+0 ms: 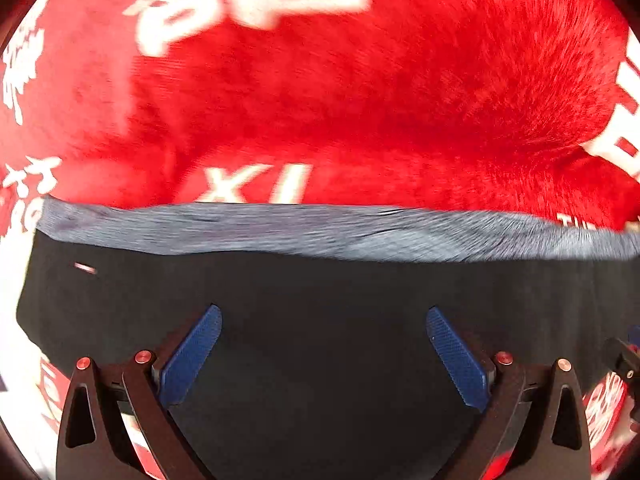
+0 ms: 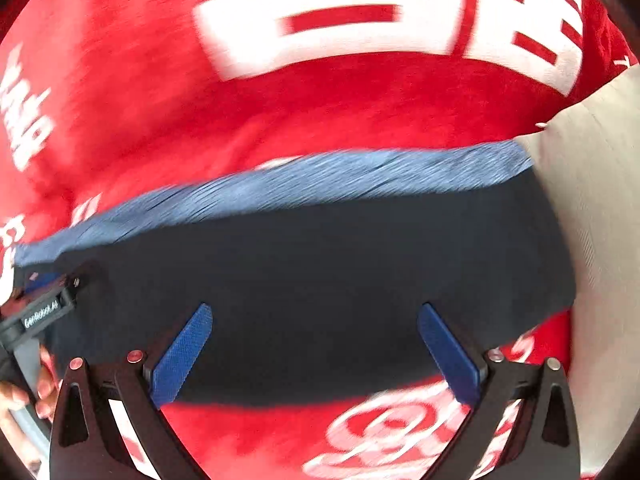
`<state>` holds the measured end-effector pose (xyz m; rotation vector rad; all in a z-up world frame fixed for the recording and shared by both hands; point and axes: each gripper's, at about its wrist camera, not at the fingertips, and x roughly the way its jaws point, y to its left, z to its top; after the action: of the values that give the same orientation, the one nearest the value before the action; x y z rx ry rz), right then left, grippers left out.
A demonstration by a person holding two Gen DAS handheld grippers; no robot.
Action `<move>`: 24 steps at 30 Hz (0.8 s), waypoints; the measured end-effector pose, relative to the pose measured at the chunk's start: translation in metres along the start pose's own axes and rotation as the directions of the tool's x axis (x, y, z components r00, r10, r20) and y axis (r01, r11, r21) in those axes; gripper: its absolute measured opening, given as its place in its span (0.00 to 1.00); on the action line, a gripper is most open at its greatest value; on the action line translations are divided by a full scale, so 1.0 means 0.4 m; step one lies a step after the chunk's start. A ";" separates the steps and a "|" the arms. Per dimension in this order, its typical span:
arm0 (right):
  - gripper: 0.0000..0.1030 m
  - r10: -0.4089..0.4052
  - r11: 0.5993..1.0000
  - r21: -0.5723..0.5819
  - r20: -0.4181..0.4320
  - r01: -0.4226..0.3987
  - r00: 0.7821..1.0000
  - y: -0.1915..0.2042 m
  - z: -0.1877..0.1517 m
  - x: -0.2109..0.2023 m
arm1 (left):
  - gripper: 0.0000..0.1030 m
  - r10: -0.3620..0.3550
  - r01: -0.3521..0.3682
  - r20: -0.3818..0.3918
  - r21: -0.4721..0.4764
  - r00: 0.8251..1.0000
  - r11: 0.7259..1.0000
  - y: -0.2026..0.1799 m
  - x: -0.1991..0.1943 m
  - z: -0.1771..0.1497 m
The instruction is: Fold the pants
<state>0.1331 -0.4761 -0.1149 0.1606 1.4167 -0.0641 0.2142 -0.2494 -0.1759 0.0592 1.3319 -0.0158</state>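
Dark navy pants [image 1: 320, 320] [image 2: 312, 272] lie folded flat on a red cloth, with a blue-grey heathered waistband [image 1: 320, 232] [image 2: 304, 184] along their far edge. My left gripper [image 1: 324, 316] hovers open over the dark fabric, blue pads [image 1: 192, 356] spread wide and nothing between them. My right gripper [image 2: 316, 312] also stands open above the pants near their front edge, its blue pads [image 2: 182, 356] apart and empty. The left gripper's body [image 2: 40, 312] shows at the left edge of the right wrist view, held by a hand [image 2: 16, 400].
A red fleece cloth with white lettering [image 1: 320, 80] [image 2: 280, 100] covers the surface under and around the pants. A beige cushion or cloth [image 2: 592, 200] lies along the right side, next to the pants' right end.
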 end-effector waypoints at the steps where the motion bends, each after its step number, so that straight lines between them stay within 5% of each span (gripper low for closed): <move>1: 1.00 0.017 1.000 -0.019 0.007 -0.017 1.000 0.052 -0.024 -0.014 | 1.00 0.013 -0.013 0.006 0.012 1.000 1.000 0.057 -0.016 -0.008; 6: 1.00 0.114 0.985 -0.128 0.007 -0.112 0.993 0.306 -0.096 -0.031 | 1.00 0.142 -0.143 -0.023 -0.011 0.990 0.990 0.320 -0.003 -0.042; 11: 1.00 0.123 0.963 -0.240 -0.010 -0.121 0.992 0.507 -0.136 0.026 | 1.00 0.332 -0.335 -0.067 -0.042 0.941 0.941 0.567 0.072 -0.105; 14: 0.98 0.062 0.968 -0.237 -0.095 -0.083 0.994 0.526 -0.191 0.088 | 1.00 0.220 -0.220 -0.018 -0.045 0.975 0.974 0.634 0.089 -0.129; 16: 0.98 0.101 0.974 -0.195 -0.075 -0.114 0.992 0.489 -0.221 0.053 | 1.00 0.233 -0.233 0.000 -0.004 0.972 0.972 0.615 0.100 -0.130; 18: 0.98 0.217 0.966 -0.126 -0.081 -0.226 0.973 0.475 -0.252 0.012 | 1.00 0.241 -0.241 0.032 0.020 0.970 0.970 0.601 0.107 -0.132; 22: 0.95 0.501 0.865 0.081 -0.147 -0.494 0.853 0.493 -0.304 0.034 | 1.00 0.203 -0.203 0.042 -0.003 0.978 0.979 0.612 0.105 -0.129; 24: 0.83 0.542 0.840 0.098 -0.166 -0.533 0.824 0.545 -0.316 0.068 | 1.00 0.199 -0.200 0.044 0.003 0.979 0.980 0.616 0.110 -0.123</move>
<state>0.0443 -0.2407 -0.1442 0.6182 1.5116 0.3985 0.1880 0.0003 -0.2218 0.1978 1.2773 0.1473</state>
